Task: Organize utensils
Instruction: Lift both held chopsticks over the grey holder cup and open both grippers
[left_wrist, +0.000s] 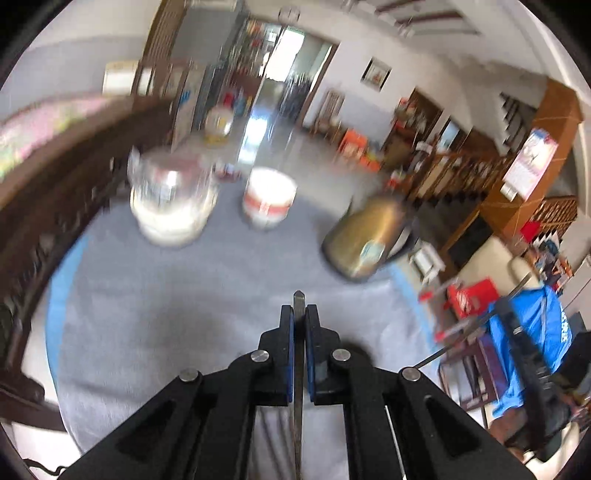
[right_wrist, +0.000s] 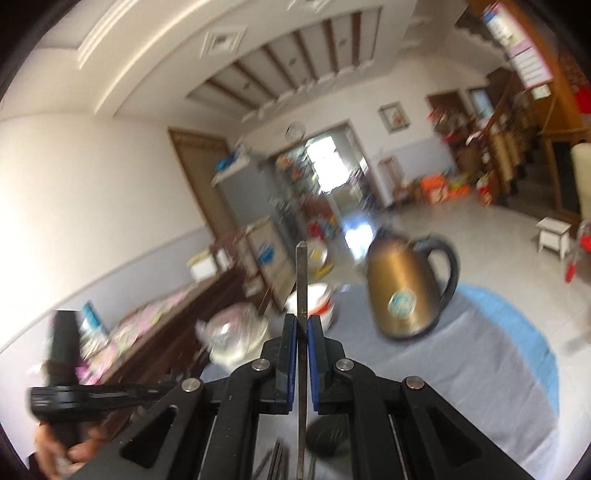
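In the left wrist view my left gripper (left_wrist: 299, 314) is shut on a thin metal utensil (left_wrist: 298, 298). It is seen edge-on, its tip poking just past the blue pads, held above the grey-clothed table (left_wrist: 147, 314). In the right wrist view my right gripper (right_wrist: 302, 325) is shut on a second thin metal utensil (right_wrist: 301, 277), whose handle sticks far out beyond the fingers. Which kind each utensil is I cannot tell. More utensils (right_wrist: 279, 461) lie blurred low under the right gripper. The left gripper (right_wrist: 92, 398), held by a hand (right_wrist: 55, 450), shows at the lower left of that view.
At the back of the table stand a gold kettle (left_wrist: 365, 240) with a black handle, a white cup with a red band (left_wrist: 269, 199) and a clear glass jar (left_wrist: 170, 192). A dark wooden bench (left_wrist: 55, 206) runs along the left. Chairs with a blue cloth (left_wrist: 524, 332) are on the right.
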